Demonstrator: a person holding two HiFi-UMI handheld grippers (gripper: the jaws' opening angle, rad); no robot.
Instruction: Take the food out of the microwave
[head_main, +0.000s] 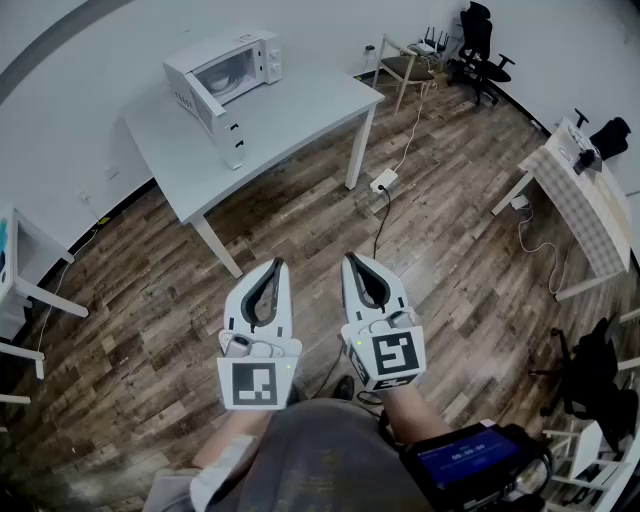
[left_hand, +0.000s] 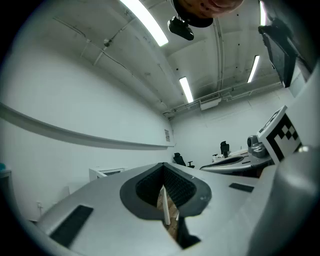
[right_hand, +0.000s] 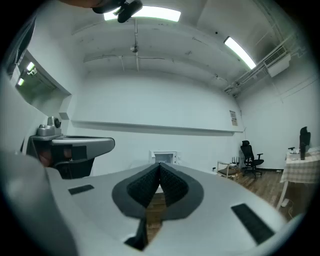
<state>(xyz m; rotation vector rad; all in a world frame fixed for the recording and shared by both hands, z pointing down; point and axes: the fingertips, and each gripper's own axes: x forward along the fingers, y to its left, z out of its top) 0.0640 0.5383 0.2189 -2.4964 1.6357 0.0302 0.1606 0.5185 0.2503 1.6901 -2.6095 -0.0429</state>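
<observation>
The microwave (head_main: 225, 72) is seen on a white tabletop (head_main: 295, 120), set at the end nearest the wall. Its door (head_main: 213, 118) is swung open towards the person. Something pale is glimpsed inside the microwave, but it is too small for food to be made out. Nothing else is seen on the tabletop beside the microwave.

Both grippers are held side by side over the wooden floor (head_main: 450, 260), well apart from the microwave and pointed roughly towards it. The left gripper (head_main: 276, 266) is seen with its fingers (left_hand: 150, 187) brought together at the tips, nothing between them; only floor and a table leg are seen through the gap below. The right gripper (head_main: 353, 262) is likewise closed, with its fingers (right_hand: 172, 186) met at the tips and empty. In the right gripper view the microwave is seen straight ahead, just above the fingertips.

A power strip (head_main: 383, 182) is seen on the floor to the right of the microwave's table, with a cable running from it. A black office chair (head_main: 482, 45) is seen far to the right of the microwave, by the wall. A table with a checked cloth (head_main: 590, 200) is placed further right again.
</observation>
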